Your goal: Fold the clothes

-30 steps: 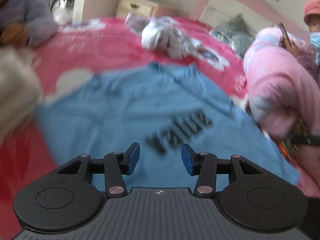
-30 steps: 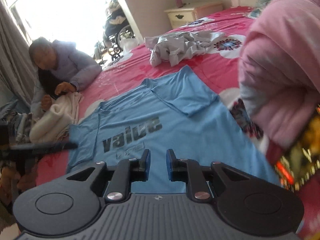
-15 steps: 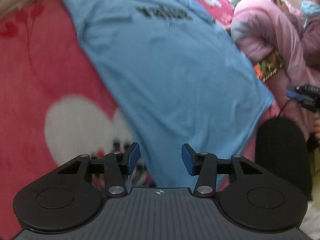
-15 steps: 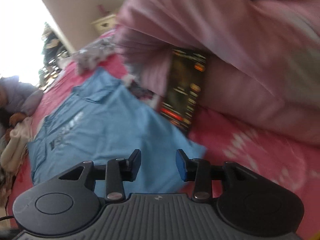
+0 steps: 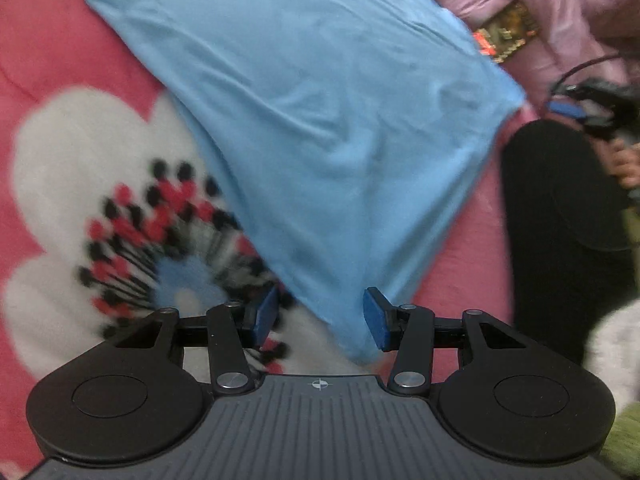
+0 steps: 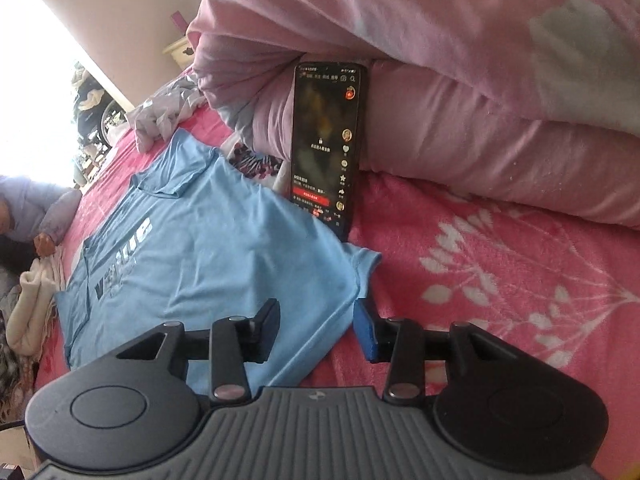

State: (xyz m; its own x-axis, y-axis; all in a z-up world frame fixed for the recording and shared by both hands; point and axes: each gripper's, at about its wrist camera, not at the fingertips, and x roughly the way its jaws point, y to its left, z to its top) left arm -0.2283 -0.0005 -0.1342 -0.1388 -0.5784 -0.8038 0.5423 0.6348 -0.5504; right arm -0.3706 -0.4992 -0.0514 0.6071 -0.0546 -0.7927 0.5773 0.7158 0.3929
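L tongs: jaws wide apart, nothing held; a hem corner of the shirt lies between the blue pads, no pinch visible. 0.5 s ago this corner sat further ahead of the jaws, so the tongs have come in closer and lower; 1 s ago they pointed at the chest print.

R tongs: also wide apart, empty, at the other hem corner; shirt edge runs between the pads, right pad over bare blanket. Gap about same as 0.5 s ago, wider than 1 s ago. View steadier now, was blurred.

Shirt lies flat, print side up, on the pink flowered bed cover, hem toward both tongs, collar far end.

Around: phone w/ lit screen propped against a pink quilted coat, its lower end just beside the shirt edge. Grey clothes heap beyond the collar. Cream garment at bed's far-left edge.
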